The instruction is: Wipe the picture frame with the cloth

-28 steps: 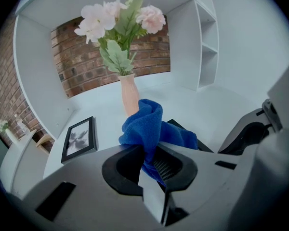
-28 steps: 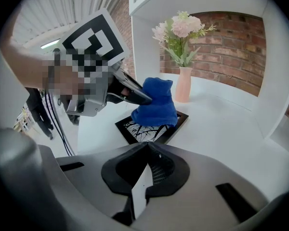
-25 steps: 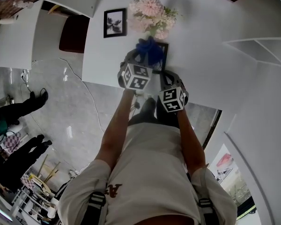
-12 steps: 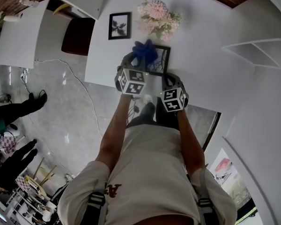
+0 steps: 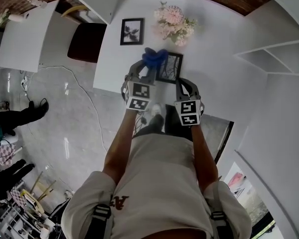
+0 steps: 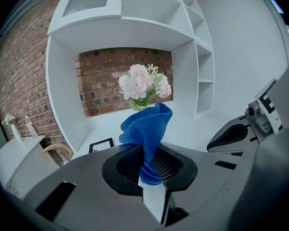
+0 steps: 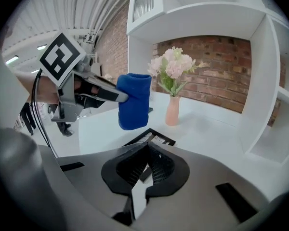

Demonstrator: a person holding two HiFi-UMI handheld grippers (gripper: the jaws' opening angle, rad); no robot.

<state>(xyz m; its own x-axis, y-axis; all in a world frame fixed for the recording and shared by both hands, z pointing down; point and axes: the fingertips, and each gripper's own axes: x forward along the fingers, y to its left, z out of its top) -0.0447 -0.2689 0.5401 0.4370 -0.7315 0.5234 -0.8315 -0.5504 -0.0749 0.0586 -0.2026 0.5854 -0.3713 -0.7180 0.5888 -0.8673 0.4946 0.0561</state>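
My left gripper (image 5: 149,67) is shut on a bunched blue cloth (image 5: 154,58), which stands up out of the jaws (image 6: 148,137). The cloth hangs at the upper left edge of a black picture frame (image 5: 171,67) on the white table (image 5: 214,78). My right gripper (image 5: 177,82) is shut on that frame's near edge; the frame (image 7: 151,137) runs into its jaws. From the right gripper view the cloth (image 7: 134,107) and the left gripper (image 7: 82,90) hover just left of the frame.
A second small black frame (image 5: 132,31) stands at the table's back left. A vase of pink flowers (image 5: 175,21) stands right behind the held frame. White shelves (image 5: 274,54) lie to the right, a dark chair (image 5: 84,41) to the left, and the brick wall (image 6: 111,88) behind.
The cloth has slid left across the frame, from over its left part to its left edge. The right gripper keeps its hold on the frame.
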